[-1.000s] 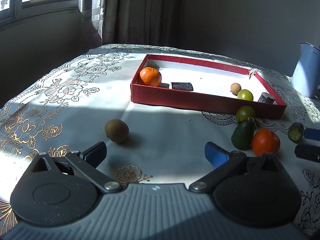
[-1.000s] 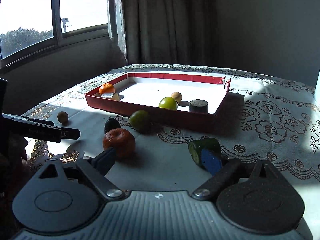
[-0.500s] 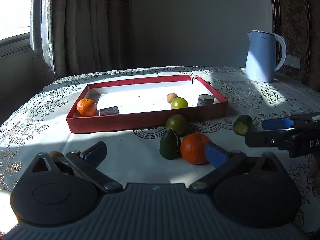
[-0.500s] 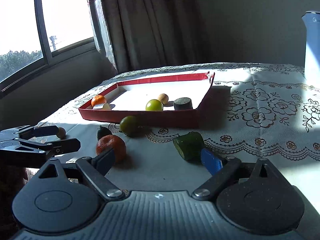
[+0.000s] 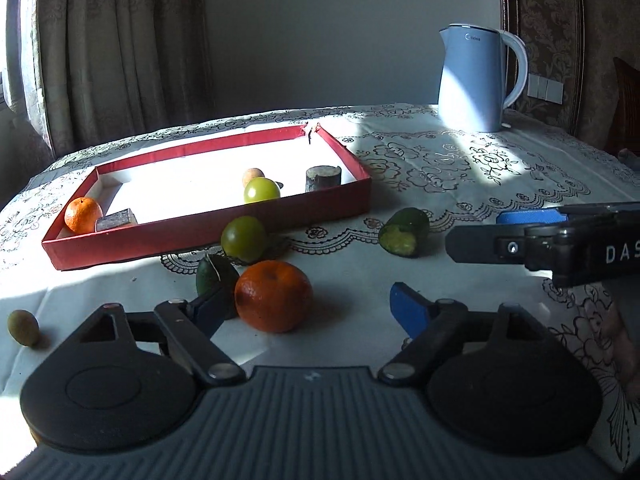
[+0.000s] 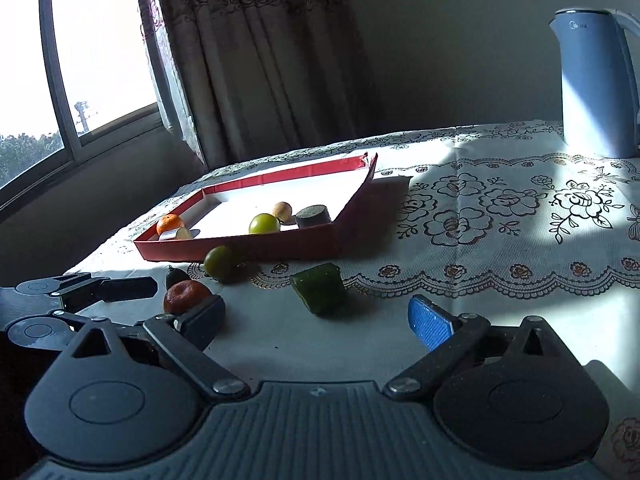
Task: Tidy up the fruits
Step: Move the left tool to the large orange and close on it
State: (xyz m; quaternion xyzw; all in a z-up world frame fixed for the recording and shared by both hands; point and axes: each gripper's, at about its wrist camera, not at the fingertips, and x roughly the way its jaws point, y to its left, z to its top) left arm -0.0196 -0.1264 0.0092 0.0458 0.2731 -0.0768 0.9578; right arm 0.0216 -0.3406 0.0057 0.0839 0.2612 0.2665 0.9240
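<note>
While both tools hover with fingers spread and holding nothing, the left gripper [image 5: 310, 306] faces the orange [image 5: 273, 296] just in front of the red tray [image 5: 208, 234]. The right gripper [image 6: 316, 318] faces a cut green piece [image 6: 319, 288] near the tray's front corner. A green fruit [image 5: 244, 239] touches the tray's front wall.

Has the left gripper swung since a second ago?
Yes. Left gripper turned rightward: the red tray slid left in its view, and the orange now sits between its fingers.
</note>
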